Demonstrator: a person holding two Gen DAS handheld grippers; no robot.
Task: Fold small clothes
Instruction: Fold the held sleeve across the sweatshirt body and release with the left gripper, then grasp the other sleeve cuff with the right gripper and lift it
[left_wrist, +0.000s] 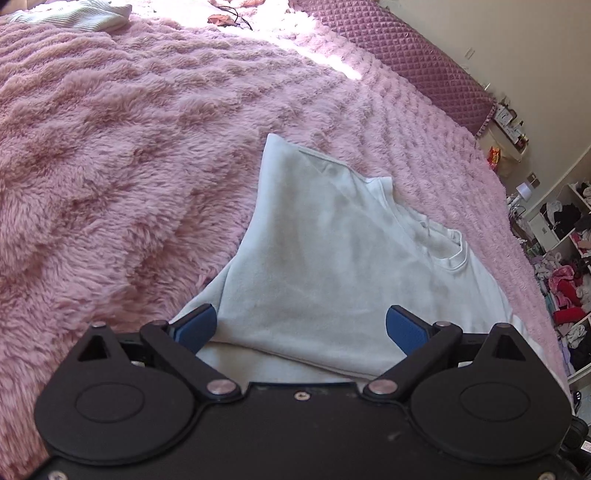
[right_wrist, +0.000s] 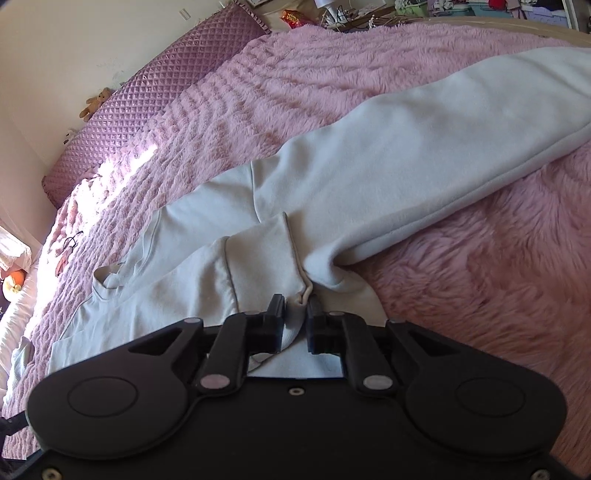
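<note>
On the left, the left gripper (left_wrist: 301, 326) hangs low over the pale grey sweatshirt (left_wrist: 332, 258), its blue pads (left_wrist: 194, 326) spread wide apart with the cloth lying between them, unpressed. The sweatshirt is spread on the fluffy pink blanket (left_wrist: 129, 147), collar toward the right, a folded flap rising to a far point. On the right, the right gripper (right_wrist: 295, 308) is pinched tight on a bunched sleeve edge (right_wrist: 291, 258) near its body.
</note>
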